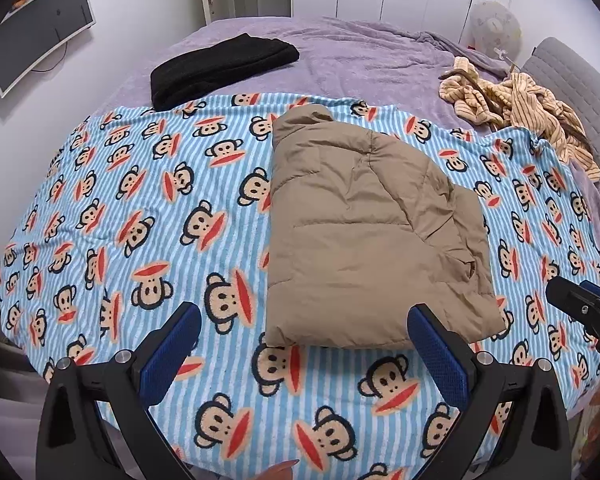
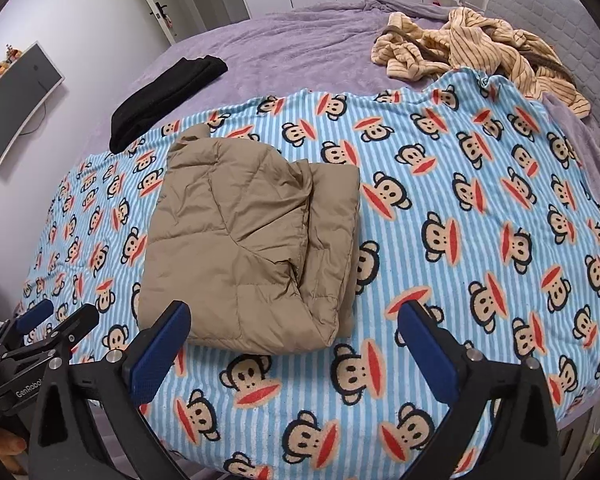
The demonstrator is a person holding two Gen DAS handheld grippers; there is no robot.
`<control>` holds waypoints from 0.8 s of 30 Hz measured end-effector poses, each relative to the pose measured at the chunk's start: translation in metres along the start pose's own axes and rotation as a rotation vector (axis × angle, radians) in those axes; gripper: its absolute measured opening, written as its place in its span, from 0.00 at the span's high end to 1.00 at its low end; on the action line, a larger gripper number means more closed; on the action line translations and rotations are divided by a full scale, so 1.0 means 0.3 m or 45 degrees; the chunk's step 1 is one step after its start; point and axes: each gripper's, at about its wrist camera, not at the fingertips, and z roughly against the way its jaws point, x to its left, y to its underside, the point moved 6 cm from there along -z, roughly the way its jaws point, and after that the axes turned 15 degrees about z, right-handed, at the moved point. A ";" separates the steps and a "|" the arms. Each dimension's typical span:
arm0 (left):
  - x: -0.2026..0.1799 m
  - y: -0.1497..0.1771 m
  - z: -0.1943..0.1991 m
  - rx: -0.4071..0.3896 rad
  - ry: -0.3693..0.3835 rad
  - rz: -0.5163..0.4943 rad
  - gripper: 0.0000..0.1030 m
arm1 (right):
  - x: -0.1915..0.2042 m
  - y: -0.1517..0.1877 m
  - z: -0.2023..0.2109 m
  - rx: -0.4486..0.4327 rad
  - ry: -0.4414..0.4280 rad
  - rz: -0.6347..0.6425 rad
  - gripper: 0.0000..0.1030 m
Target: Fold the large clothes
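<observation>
A tan puffer jacket (image 1: 364, 236) lies folded into a thick bundle on a blue-striped monkey-print blanket (image 1: 140, 216) spread over the near half of a bed (image 1: 360, 44) covered in purple, near the bed's front edge and roughly midway along it. Both tools hover just short of the bundle, released, blue pads spread wide, gripping nothing.

The left tool (image 1: 304, 320) frames the jacket's near edge, its right pad in front of the bundle's near right corner; the other tool's black tip intrudes at the right edge of this view. A fingertip (image 1: 284, 470) shows at the bottom of the frame. From here the top layer reads as one broad quilted panel with a collar-like hump at the far end.

The right tool (image 2: 294, 320) sees the jacket's right flank (image 2: 332, 240), where the stacked layers and a deep fold seam show clearly, something the left view barely reveals. It also catches the left tool's body, marked "GenRobot", at the lower left.

A folded black garment (image 1: 220, 68) sits at the bed's far left; a crumpled striped beige garment (image 2: 468, 48) lies toward the far right corner. A monitor (image 1: 40, 28) hangs on the left wall.
</observation>
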 end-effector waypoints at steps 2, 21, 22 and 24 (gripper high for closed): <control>0.003 -0.004 0.011 -0.015 -0.010 0.002 0.00 | 0.005 -0.007 0.011 -0.010 0.015 0.008 0.00; 0.002 -0.045 0.066 -0.071 -0.029 0.001 0.00 | 0.002 -0.025 0.036 -0.023 0.041 0.021 0.00; 0.000 -0.048 0.068 -0.072 -0.028 0.001 0.00 | 0.001 -0.026 0.037 -0.023 0.041 0.020 0.00; -0.001 -0.049 0.069 -0.073 -0.029 0.000 0.00 | 0.001 -0.025 0.037 -0.022 0.040 0.021 0.00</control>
